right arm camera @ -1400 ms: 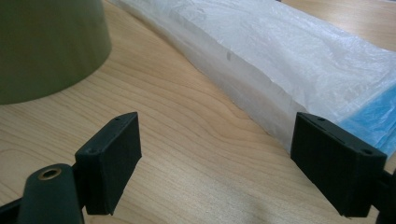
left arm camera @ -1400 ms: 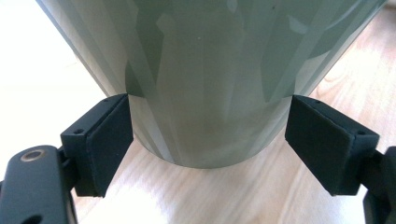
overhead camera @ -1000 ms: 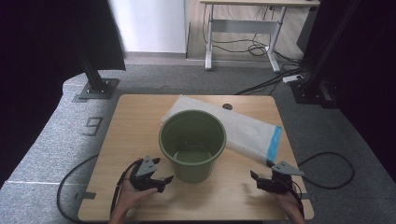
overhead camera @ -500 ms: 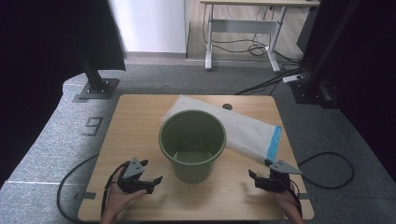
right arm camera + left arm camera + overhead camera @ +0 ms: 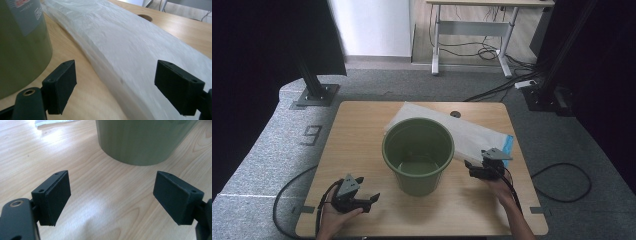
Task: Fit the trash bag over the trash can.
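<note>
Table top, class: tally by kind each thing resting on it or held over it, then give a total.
Green bucket: 1
White plastic bag: 1
Grippers: 2, left gripper, right gripper, both open
Total: 4

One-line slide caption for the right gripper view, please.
Open right gripper faces the white bag, green bucket alongside.

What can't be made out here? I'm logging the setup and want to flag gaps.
- Label print on the green plastic bucket: right gripper view, cut by the top edge and blurred.
- Near corner of the white plastic bag pack: high view, behind the bucket.
- Bucket rim: left gripper view, cut off at the top edge.
- Small dark spot on the wooden table: high view, too small.
</note>
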Demonstrator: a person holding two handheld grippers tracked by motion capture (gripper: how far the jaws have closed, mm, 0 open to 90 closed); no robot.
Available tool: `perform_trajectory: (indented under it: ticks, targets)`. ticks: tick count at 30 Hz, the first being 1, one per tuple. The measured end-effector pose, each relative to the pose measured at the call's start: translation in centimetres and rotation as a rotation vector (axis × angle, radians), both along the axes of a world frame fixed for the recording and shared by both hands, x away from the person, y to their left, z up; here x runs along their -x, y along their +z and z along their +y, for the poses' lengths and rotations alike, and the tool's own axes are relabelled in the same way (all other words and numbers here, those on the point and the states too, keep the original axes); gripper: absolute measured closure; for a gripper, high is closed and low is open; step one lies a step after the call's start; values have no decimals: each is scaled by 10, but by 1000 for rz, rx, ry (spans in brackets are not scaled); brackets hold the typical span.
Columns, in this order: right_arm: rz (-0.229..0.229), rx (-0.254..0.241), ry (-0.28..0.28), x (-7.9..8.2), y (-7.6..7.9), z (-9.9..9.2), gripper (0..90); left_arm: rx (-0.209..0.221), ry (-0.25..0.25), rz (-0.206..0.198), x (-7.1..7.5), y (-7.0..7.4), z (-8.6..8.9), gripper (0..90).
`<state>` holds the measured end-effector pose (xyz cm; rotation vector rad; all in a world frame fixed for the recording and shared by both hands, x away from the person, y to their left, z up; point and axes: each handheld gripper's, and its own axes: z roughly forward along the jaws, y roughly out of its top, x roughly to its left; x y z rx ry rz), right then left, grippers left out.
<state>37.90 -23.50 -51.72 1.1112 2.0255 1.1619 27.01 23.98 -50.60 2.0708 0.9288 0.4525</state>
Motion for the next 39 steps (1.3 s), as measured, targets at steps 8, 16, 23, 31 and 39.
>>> perform_trajectory:
  ticks: [8, 16, 23, 31, 39]
  targets:
    - [14, -4, -25, -25, -15, -4, 206, -7, 14, 14, 6, -4, 0, 146]
    - [44, 26, -60, -11, 12, -25, 177, 4, 0, 14, 0, -3, 1, 146]
    - [78, 37, -12, -25, 23, -18, 176, 20, -17, 8, -10, -1, 1, 147]
    - [158, -8, 34, -57, 1, 23, 195, 28, -28, 11, -17, -1, 0, 149]
    - [192, 22, 74, -66, -18, 47, 321, 47, -18, 2, -14, 2, 5, 152]
